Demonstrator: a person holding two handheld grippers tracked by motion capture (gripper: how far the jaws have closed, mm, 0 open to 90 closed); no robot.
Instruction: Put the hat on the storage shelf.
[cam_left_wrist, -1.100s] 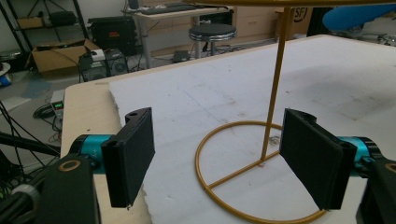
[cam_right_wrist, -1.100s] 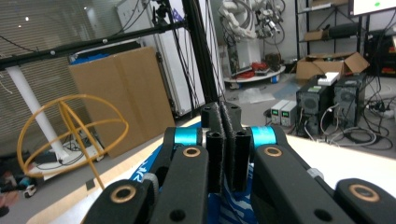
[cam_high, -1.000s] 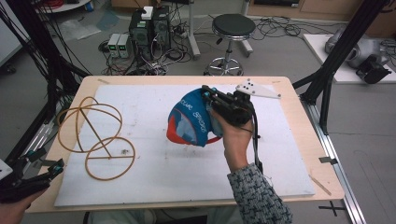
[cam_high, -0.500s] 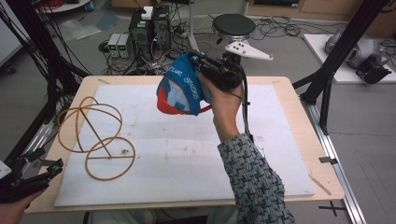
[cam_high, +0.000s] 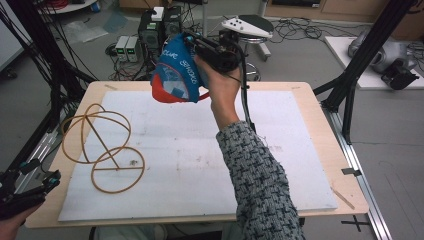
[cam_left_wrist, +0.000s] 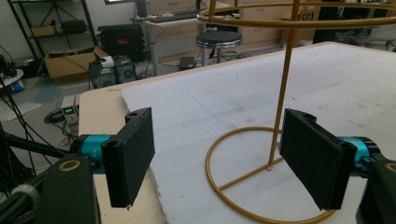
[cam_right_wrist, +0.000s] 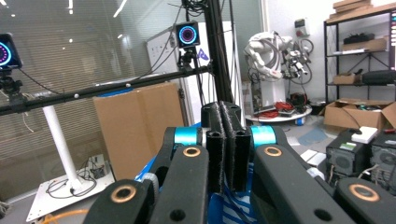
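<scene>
Right gripper (cam_high: 192, 42) clamped on the blue bag (cam_high: 176, 75), lifted high at the table's 12 o'clock. Left gripper (cam_high: 47, 181) wide open, empty, at 8 o'clock beside the wire stand (cam_high: 97, 145). I'd steady the bag before lowering onto the stand.

Black two-jaw right gripper (cam_right_wrist: 227, 140) showing teal collars, copper-ringed pivot holes, a white three-cornered top plate (cam_high: 247, 26) and a trailing black cable (cam_high: 245, 95), the forearm wearing a grey-and-black woven sleeve (cam_high: 260, 180); left gripper (cam_left_wrist: 219, 156) presenting flat black rectangular pads (cam_left_wrist: 133, 151).
</scene>
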